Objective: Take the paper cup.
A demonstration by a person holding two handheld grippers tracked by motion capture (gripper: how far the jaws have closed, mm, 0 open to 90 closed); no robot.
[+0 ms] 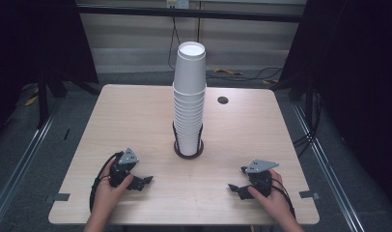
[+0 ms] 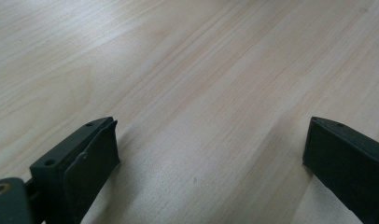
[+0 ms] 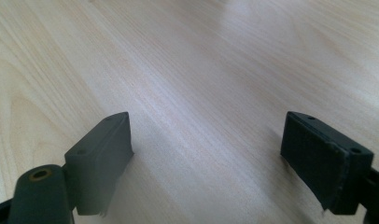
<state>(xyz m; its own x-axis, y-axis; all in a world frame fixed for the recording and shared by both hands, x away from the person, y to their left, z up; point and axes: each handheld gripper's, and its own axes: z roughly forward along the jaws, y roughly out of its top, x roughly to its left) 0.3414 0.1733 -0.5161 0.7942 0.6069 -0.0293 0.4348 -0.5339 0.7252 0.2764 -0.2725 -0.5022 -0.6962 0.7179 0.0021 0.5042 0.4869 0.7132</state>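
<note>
My left gripper and right gripper rest near me on the table, both with jaws spread and holding nothing. The stack of white cups stands farther off, midway between them, seated in a black wire holder.

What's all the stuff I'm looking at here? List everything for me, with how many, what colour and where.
paper cups: one tall stack, too many to count, white, middle of the table
cup holder: one, dark wire frame with a round base, around the foot of the stack
table: one, light wood, under everything
round hole: one, dark, in the table top to the right of the stack
cables: several, black and yellow, on the floor behind the table
hands: two, at the near edge, one around each claw
left claw: one, black, near left, jaws open over bare wood
right claw: one, black, near right, jaws open over bare wood
</note>
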